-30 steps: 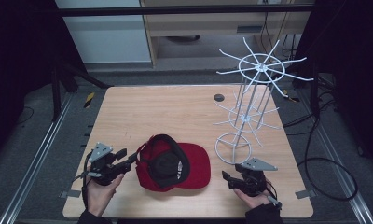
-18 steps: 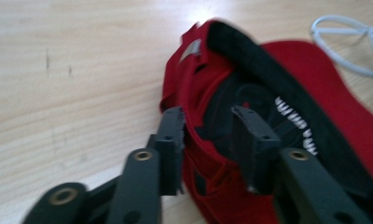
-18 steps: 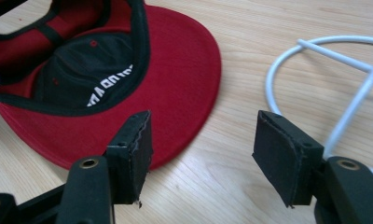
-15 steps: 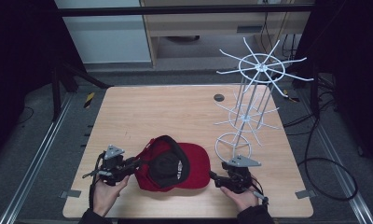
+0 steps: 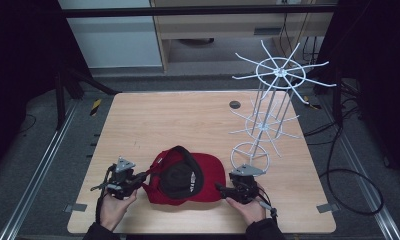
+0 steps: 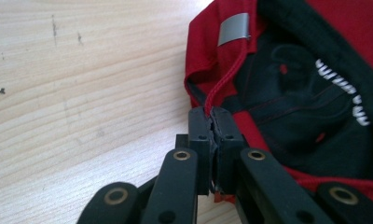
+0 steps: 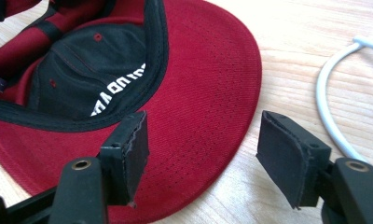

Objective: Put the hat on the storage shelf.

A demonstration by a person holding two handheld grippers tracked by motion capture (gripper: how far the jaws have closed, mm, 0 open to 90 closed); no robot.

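The table (image 5: 188, 115) carries a white rack (image 5: 273, 110) at right and a red cap (image 5: 208, 172) upside down near the front edge. The left gripper (image 6: 211, 122) pinches its rear edge; the right gripper (image 7: 201, 149) gapes over the brim. A lopsided lift could tear that thin pinch loose.

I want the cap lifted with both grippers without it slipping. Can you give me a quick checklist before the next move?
1. Left gripper shut on the cap rear edge: ok.
2. Right gripper open: ok.
3. Right gripper gripping the brim: not ok, jaws stand open at its edge.
4. Cap upside down on the table: ok.
5. Wire rack apart from the cap: ok.
6. Left grip firm enough to lift: cannot tell.
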